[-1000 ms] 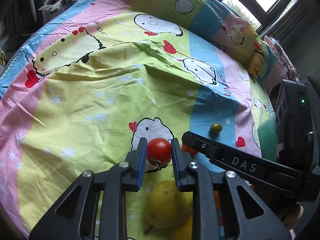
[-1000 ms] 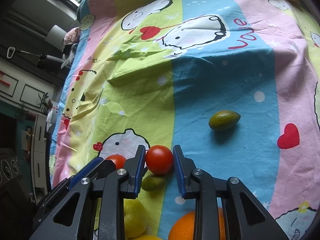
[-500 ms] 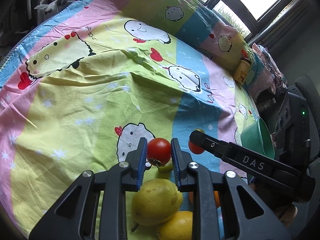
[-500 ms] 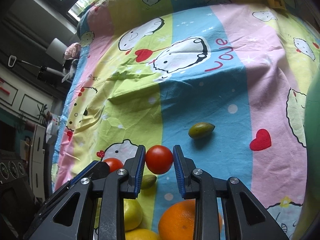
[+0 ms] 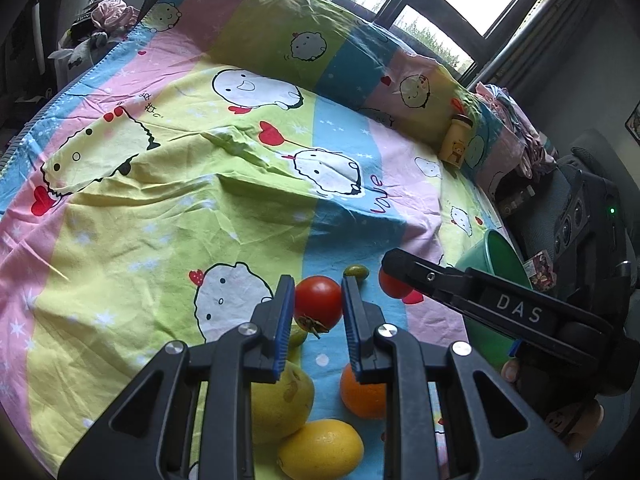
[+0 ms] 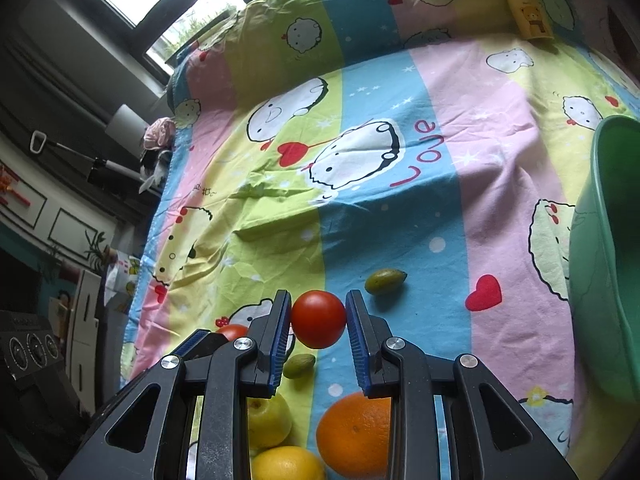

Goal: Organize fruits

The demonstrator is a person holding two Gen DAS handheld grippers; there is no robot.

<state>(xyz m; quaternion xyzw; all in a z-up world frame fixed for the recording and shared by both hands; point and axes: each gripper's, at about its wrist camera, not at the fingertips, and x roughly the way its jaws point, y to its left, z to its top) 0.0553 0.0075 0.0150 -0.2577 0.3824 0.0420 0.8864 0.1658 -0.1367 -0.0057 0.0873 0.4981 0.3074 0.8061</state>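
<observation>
Both pairs of tongs higher over the bed than a second ago, each carrying its tomato along; more of the cartoon-printed bedsheet [image 5: 168, 208] in view now, the loose fruit smaller and lower in frame, and the green plastic basin [image 6: 600, 248] newly in sight at the right edge.

Left tongs [image 5: 316, 312] clamped narrow on a round red tomato with a dried brown calyx [image 5: 318, 302], calyx hanging from the underside. Right tongs [image 6: 318, 322] likewise closed on a smooth, glossy red tomato [image 6: 318, 319], clear of the sheet.

Basin off to the right of both, rim tilted toward the fruit; right tongs nearer to it, left tongs with the right tool's black body [image 5: 512, 312] in between. Probably a sideways carry to the basin next, right side first.

Left behind on the sheet: orange [image 6: 352, 432], yellow lemon [image 5: 320, 454], yellow-green pear-like fruit [image 5: 280, 404], two small green olive-shaped fruits [image 6: 385, 281], well apart.
</observation>
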